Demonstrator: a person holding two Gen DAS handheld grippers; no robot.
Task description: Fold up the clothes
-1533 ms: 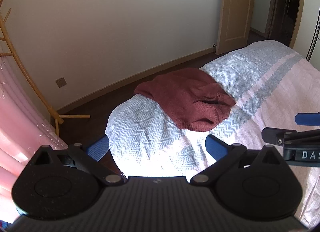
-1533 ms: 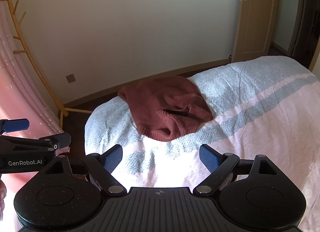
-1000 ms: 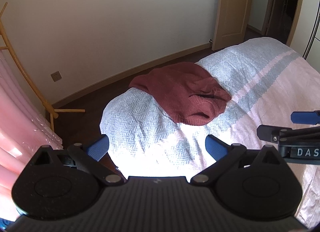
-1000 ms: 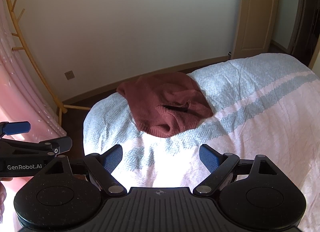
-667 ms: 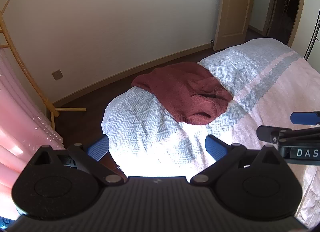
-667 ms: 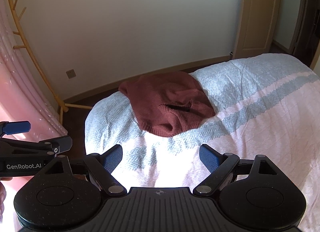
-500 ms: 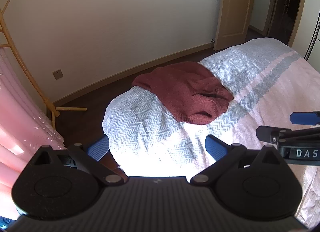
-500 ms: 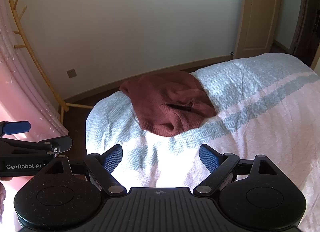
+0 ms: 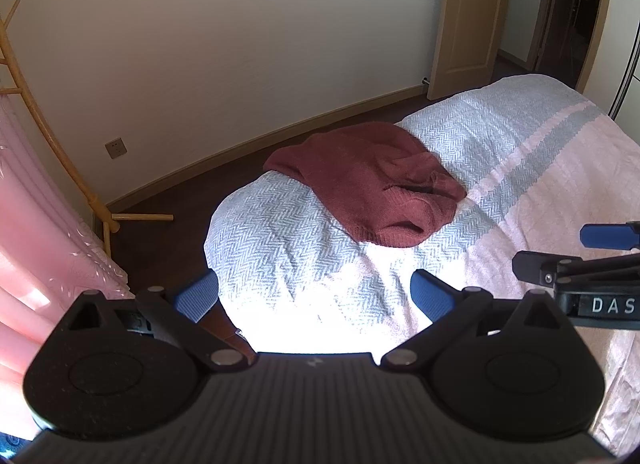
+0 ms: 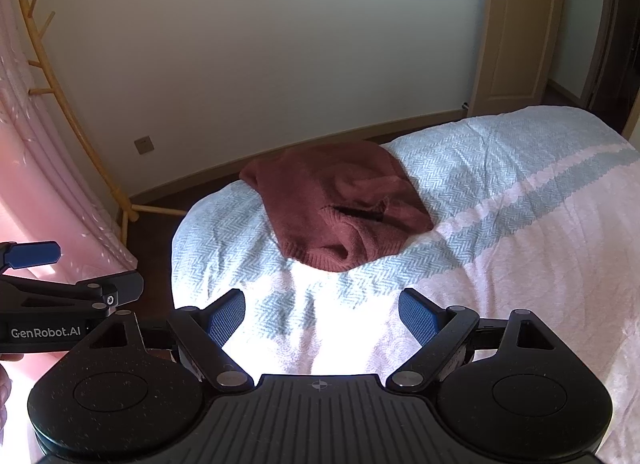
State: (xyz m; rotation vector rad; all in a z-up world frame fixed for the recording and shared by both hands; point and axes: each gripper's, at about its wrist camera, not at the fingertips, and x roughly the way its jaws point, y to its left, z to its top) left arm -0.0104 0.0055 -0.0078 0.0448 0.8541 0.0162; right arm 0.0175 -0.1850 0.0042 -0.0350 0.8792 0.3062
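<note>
Left wrist view showed the left tongs [image 9: 314, 294] spread wide with nothing between them, above the bed's near edge. Ahead, the crumpled maroon knitted sweater [image 9: 368, 183] lay near the far-left corner of the blue-and-pink herringbone bedspread [image 9: 540, 167]. The right tongs [image 10: 322, 316] were likewise released, with bare bedspread stretching rightward.

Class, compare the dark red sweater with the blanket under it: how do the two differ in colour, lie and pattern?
The sweater is plain dark red; the blanket is banded pale blue and pink. The sweater lies crumpled in a heap near the bed's far corner; the blanket is spread across the whole bed and drapes over its edge. The blanket's blue bands show a herringbone pattern; the sweater shows ribbing at its hem. Both are soft textiles, and neither gripper touches them.
</note>
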